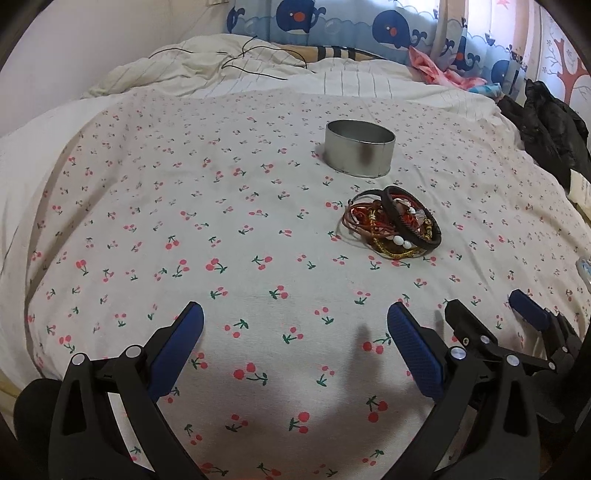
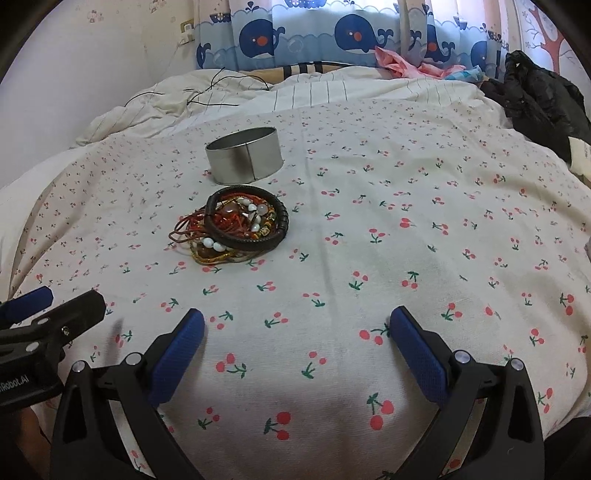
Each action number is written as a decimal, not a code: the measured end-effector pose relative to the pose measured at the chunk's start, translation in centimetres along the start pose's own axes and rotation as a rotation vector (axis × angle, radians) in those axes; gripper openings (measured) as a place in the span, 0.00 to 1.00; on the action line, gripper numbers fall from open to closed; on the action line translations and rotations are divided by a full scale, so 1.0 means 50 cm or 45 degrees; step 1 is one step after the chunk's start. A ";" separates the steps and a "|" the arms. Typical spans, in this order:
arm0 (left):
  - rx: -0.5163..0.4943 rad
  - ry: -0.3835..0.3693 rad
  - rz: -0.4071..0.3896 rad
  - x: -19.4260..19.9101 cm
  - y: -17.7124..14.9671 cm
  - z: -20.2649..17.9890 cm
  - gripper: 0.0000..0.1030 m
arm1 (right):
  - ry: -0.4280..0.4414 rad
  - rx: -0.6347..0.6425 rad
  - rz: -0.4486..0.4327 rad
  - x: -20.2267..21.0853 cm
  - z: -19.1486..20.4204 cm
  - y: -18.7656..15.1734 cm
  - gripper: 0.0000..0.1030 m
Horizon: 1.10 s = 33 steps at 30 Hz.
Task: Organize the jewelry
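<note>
Both my left gripper [image 1: 295, 332] and right gripper [image 2: 297, 332] gape empty; the light, tangle-prone bracelet heap [image 2: 236, 230], mid-bed just before the tin [image 2: 243, 155], seems best pinched by its stiff black leather band [image 2: 255, 242].

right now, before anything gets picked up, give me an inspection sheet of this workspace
surface: cherry-print bedspread, fairly flat, with a striped duvet bunched behind it
job's things: round metal tin, open-topped and upright; tangled pile of bracelets just in front of it, apart from it, a dark braided band on top
clutter: black jacket at the right edge; pink cloth by the curtain
grippers: left gripper and right gripper both open, empty, short of the pile
cables: thin black cable on the duvet
surroundings: whale-print curtain, pale wall at left
</note>
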<state>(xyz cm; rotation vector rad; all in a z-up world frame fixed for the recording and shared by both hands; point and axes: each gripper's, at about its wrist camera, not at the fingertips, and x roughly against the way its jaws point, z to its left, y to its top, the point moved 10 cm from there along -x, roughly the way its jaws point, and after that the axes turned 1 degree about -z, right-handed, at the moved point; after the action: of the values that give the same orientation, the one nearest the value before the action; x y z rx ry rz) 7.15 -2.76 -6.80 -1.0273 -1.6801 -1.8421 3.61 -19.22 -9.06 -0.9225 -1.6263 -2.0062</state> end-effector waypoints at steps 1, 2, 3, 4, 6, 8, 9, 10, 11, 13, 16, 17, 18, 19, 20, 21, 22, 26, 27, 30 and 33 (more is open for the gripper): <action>-0.003 -0.006 0.002 -0.001 0.000 -0.002 0.93 | -0.002 -0.003 0.002 -0.001 -0.002 0.001 0.94; -0.006 -0.006 0.002 -0.001 0.001 -0.003 0.93 | -0.001 -0.005 0.004 -0.002 -0.003 0.001 0.94; -0.011 -0.005 0.001 -0.001 0.002 -0.004 0.93 | 0.000 -0.006 0.005 -0.003 -0.003 0.001 0.94; -0.016 -0.004 0.002 -0.002 0.003 -0.005 0.93 | 0.000 -0.008 0.007 -0.003 -0.004 0.001 0.94; -0.021 -0.006 0.003 -0.003 0.003 -0.005 0.93 | -0.002 -0.007 0.008 -0.004 -0.003 0.000 0.94; -0.026 -0.004 0.001 -0.004 0.003 -0.004 0.93 | -0.004 -0.004 0.007 -0.005 -0.002 0.000 0.94; -0.026 -0.006 0.003 -0.004 0.003 -0.004 0.93 | -0.005 -0.003 0.008 -0.005 -0.002 0.000 0.94; -0.025 -0.007 0.006 -0.006 0.003 -0.004 0.93 | -0.005 -0.003 0.009 -0.006 -0.002 0.000 0.94; -0.023 -0.009 0.008 -0.006 0.002 -0.003 0.93 | -0.005 -0.004 0.009 -0.006 -0.002 0.000 0.94; -0.022 -0.010 0.011 -0.007 0.001 -0.003 0.93 | -0.004 -0.004 0.007 -0.005 -0.002 0.000 0.94; -0.024 -0.008 0.016 -0.010 0.000 -0.001 0.93 | -0.005 -0.003 0.008 -0.005 -0.002 0.000 0.94; -0.024 -0.007 0.017 -0.010 0.000 -0.001 0.93 | -0.005 -0.003 0.008 -0.005 -0.002 0.000 0.94; -0.024 -0.007 0.016 -0.010 0.000 -0.001 0.93 | -0.005 -0.003 0.008 -0.005 -0.002 0.000 0.94; -0.024 -0.006 0.016 -0.011 0.000 0.000 0.93 | -0.005 -0.003 0.008 -0.005 -0.002 0.000 0.94; -0.025 -0.008 0.017 -0.010 0.000 -0.001 0.93 | -0.005 -0.003 0.008 -0.005 -0.002 0.000 0.94; -0.025 -0.008 0.017 -0.010 0.000 -0.001 0.93 | -0.005 -0.002 0.008 -0.005 -0.002 0.000 0.94; -0.024 -0.007 0.017 -0.010 0.000 0.000 0.93 | -0.006 -0.002 0.008 -0.005 -0.002 0.000 0.94; -0.024 -0.007 0.020 -0.013 -0.002 0.001 0.93 | -0.010 0.002 0.008 -0.008 -0.002 -0.001 0.94; -0.024 -0.008 0.022 -0.014 -0.003 0.001 0.93 | -0.011 0.003 0.008 -0.008 -0.002 -0.001 0.94; -0.024 -0.007 0.024 -0.015 -0.004 0.002 0.93 | -0.014 0.005 0.009 -0.009 -0.002 -0.001 0.94; -0.023 -0.008 0.027 -0.016 -0.004 0.002 0.93 | -0.015 0.005 0.008 -0.009 -0.001 -0.001 0.94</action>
<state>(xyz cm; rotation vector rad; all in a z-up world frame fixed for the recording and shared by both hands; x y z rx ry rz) 7.52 -2.78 -7.54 -1.0556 -1.6530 -1.8454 3.88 -19.32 -9.44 -0.9381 -1.6311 -1.9961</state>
